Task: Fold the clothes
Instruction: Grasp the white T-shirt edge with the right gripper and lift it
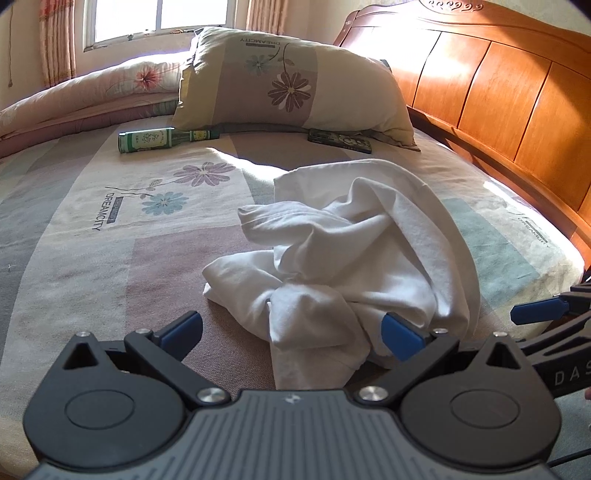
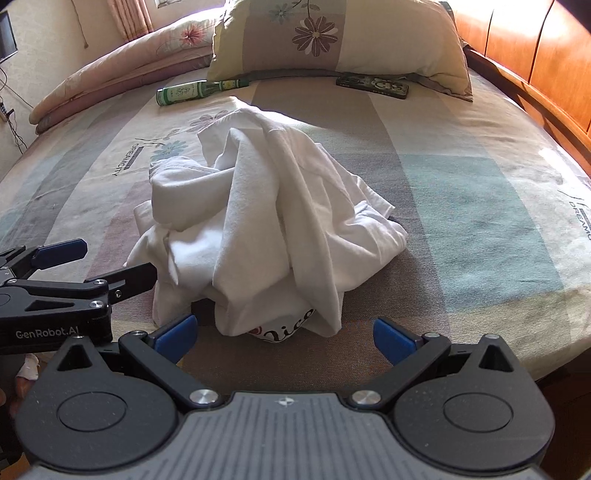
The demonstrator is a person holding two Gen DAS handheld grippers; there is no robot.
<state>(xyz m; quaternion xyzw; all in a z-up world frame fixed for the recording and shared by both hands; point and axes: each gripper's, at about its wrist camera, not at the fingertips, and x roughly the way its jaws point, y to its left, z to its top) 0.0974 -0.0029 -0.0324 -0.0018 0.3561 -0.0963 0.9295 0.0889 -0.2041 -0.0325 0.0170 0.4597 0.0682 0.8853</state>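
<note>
Two sets of tongs hang low over the near edge of the bed (image 2: 461, 177), and neither has hold of anything. The left tongs (image 1: 291, 334) stand spread wide, blue pads well apart, with the near folds of the white shirt (image 1: 354, 251) lying between and just past them. The right tongs (image 2: 284, 338) are spread just as wide, their pads either side of the shirt's nearest fold, where a bit of red and black lettering shows; whether they touch the cloth I cannot tell.

The shirt sits crumpled in a heap in the middle of the mattress, bunched up high and unfolded. The bed wears a patchwork sheet of beige, grey, mauve and pale green blocks with printed flowers and the word DREAMCITY. Sunlight falls in a bright band across it.

At the head end a pillow (image 1: 295, 81) in the same print leans up, with a green bottle (image 1: 162, 139) lying on its side just beside its left corner and a dark phone-like case (image 1: 340, 140) flat below its right end. A rolled floral quilt (image 1: 92, 92) lies along the far side under the window (image 1: 159, 18), which has pinkish curtains (image 1: 55, 37). A glossy wooden headboard (image 1: 498, 85) runs down the right.
</note>
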